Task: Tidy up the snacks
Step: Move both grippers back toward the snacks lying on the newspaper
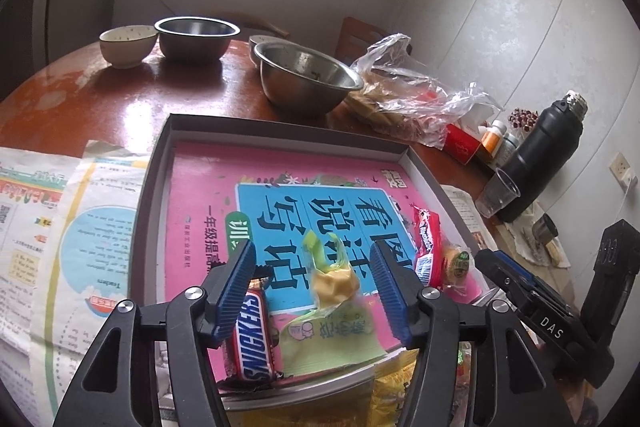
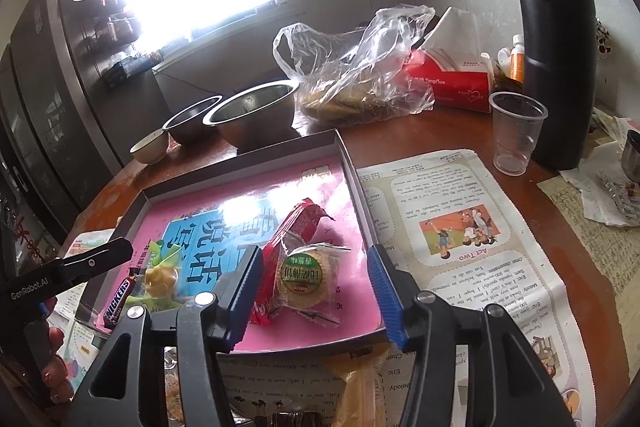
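A shallow grey box tray [image 1: 160, 163] lined with a pink and blue book cover holds the snacks. In the left wrist view my left gripper [image 1: 314, 291] is open above a yellow candy in clear wrap [image 1: 334, 285], with a Snickers bar [image 1: 252, 335] under its left finger. A red packet [image 1: 426, 247] and a round cracker pack [image 1: 458, 261] lie at the tray's right. In the right wrist view my right gripper [image 2: 314, 299] is open around the cracker pack [image 2: 306, 277], beside the red packet [image 2: 292, 239]. The Snickers bar [image 2: 118, 301] and yellow candy [image 2: 160, 281] lie left.
Two steel bowls [image 1: 308, 79] and a ceramic bowl [image 1: 126, 45] stand at the table's back. A clear plastic bag of food [image 2: 352, 83], a red tissue box [image 2: 452, 79], a plastic cup [image 2: 516, 135] and a black flask [image 2: 560, 43] stand right. Newspaper [image 2: 460, 227] covers the table. More wrapped snacks [image 2: 360, 387] lie in front.
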The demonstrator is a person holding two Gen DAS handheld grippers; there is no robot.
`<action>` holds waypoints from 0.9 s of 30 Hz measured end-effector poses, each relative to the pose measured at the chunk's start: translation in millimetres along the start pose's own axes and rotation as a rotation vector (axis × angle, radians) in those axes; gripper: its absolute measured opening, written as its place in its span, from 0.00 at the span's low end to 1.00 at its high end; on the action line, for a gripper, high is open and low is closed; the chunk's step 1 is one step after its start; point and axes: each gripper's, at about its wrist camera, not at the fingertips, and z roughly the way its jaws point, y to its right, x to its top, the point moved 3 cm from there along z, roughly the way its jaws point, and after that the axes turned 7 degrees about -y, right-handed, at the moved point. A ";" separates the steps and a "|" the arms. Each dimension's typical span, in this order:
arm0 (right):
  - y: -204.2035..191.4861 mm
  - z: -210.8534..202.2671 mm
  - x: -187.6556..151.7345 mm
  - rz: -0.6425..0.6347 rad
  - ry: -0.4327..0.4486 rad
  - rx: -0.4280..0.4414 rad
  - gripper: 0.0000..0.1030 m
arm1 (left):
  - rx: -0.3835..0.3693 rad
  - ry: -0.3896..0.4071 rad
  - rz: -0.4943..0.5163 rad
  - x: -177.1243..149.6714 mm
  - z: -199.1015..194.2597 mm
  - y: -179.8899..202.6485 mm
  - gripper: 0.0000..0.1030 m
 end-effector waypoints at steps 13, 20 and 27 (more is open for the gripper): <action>-3.7 -14.3 -1.3 0.003 0.025 0.007 0.60 | 0.021 0.019 0.018 -4.3 -19.4 4.6 0.69; -7.6 -23.1 -1.8 -0.004 0.041 0.011 0.62 | 0.026 0.022 0.034 -7.6 -27.2 7.9 0.70; -8.9 -32.3 -0.4 -0.006 0.057 0.018 0.64 | 0.034 0.023 0.048 -11.2 -34.8 12.7 0.72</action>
